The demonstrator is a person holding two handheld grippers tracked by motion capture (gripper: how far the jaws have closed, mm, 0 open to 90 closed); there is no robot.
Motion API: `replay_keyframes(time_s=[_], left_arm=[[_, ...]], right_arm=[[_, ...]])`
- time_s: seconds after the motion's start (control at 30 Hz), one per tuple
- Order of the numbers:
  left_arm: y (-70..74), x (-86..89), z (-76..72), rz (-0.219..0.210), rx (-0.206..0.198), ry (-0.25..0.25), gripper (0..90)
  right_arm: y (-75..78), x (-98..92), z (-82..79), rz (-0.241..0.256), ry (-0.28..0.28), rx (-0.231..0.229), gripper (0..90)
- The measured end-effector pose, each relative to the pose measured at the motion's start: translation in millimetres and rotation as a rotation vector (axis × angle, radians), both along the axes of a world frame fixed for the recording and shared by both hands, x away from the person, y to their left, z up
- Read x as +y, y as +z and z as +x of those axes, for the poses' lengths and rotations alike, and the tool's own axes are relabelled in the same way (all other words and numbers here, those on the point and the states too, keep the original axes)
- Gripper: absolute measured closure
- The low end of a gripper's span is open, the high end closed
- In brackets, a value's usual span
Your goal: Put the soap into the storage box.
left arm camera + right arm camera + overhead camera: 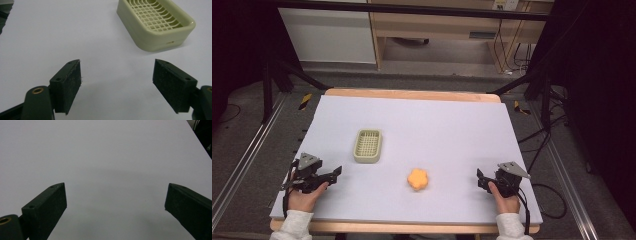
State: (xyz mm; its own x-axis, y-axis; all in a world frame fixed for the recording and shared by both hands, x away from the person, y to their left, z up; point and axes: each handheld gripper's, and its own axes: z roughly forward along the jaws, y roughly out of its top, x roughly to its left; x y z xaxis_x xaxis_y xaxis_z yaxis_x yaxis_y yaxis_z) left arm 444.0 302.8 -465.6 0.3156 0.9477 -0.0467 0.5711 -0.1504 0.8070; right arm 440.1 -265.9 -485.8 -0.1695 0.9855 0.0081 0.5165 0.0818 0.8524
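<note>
On my left, the left gripper (336, 171) rests at the near left corner of the worktop (452, 120) with its jaws spread wide and nothing between them. Just ahead and to its right sits the pale green soap dish (367, 145), grid insert up, lying flat; in the left gripper view the soap dish (160, 23) is beyond the right-hand pad, well clear of both pads. Further right, near the middle of the near edge, lies the orange flower-shaped soap (417, 179), apart from the dish and roughly midway between my two hands. On the far right, the right gripper (482, 180) is likewise wide open and empty, looking across bare worktop (105, 157) in its own view.

I judge the job in hand is lifting the soap into the dish, and nothing is grasped yet. To do it well I would swing the right gripper left toward the soap, come down from above so the pads straddle its widest lobes, and close gently, since it looks soft or slippery. I would keep the left gripper near the dish to steady it if it slides, then lower the soap squarely onto the grid rather than drop it
</note>
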Motion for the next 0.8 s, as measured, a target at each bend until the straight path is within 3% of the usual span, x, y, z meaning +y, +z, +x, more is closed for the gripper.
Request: replay_keyframes(time_s=[0.4,0.57,0.67,0.8], left_arm=[[6.6,-14.2,-4.9,-0.002,-0.032,-0.068,24.5],[7.5,-17.9,-5.0,-0.002,-0.032,-0.083,24.4],[9.0,-19.2,-5.4,-0.001,-0.037,-0.088,24.5],[12.0,-22.4,-6.8,-0.005,-0.042,-0.098,24.5]], right_arm=[[1.2,0.9,-0.9,0.013,0.022,-0.016,3.5],[3.2,2.2,1.0,0.042,0.029,-0.049,2.9],[0.7,1.6,2.0,0.063,0.047,-0.022,3.5],[0.5,4.1,1.2,0.043,0.042,-0.021,4.0]])
